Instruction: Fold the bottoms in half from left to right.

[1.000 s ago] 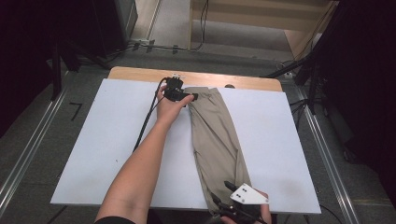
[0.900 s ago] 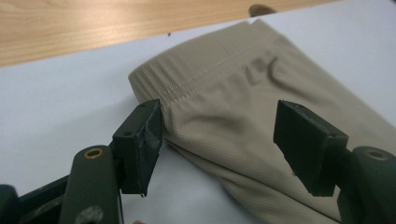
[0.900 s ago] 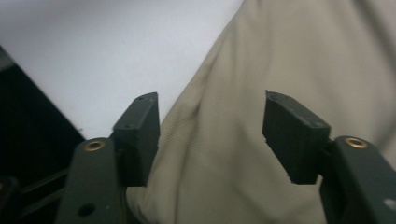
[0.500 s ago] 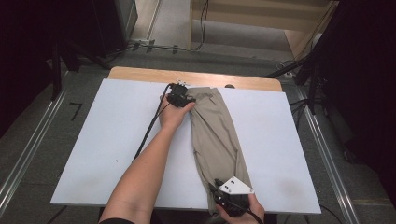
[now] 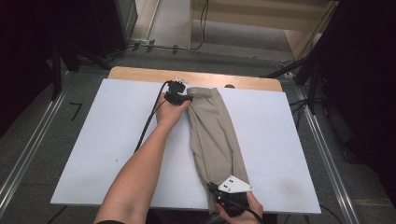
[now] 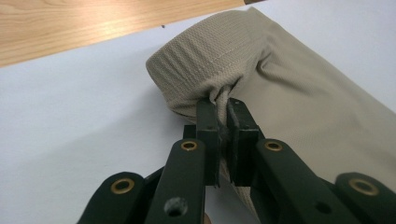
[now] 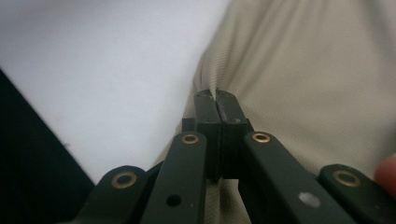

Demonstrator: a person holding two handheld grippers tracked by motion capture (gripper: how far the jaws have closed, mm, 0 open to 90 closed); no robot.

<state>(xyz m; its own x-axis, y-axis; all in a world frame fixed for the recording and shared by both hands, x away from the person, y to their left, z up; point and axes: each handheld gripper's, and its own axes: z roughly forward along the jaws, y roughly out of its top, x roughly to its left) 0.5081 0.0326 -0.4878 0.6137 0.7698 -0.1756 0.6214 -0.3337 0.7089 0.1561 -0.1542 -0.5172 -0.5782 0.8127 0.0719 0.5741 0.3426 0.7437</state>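
Observation:
Khaki trousers [image 5: 215, 135] lie folded lengthwise on the white board [image 5: 116, 130], waistband at the far end. My left gripper [image 5: 187, 99] is at the waistband's left corner. Its jaws have just been closing and now pinch a bunched fold of the waistband cloth [image 6: 201, 60], left gripper [image 6: 223, 100] shut on it. My right gripper [image 5: 214, 187] is at the near end of the leg, by the board's front edge. Its jaws have also just been closing, and the right gripper [image 7: 215, 95] is shut on the khaki fabric [image 7: 303, 70].
The board lies on a wooden table whose bare strip [image 5: 140, 73] shows along the far edge. Metal rails [image 5: 28, 154] run down both sides of the table. Black cable [image 5: 147, 121] trails from the left gripper across the board.
The right gripper has shifted slightly left onto the near end of the trouser leg. The left hand has stayed at the waistband.

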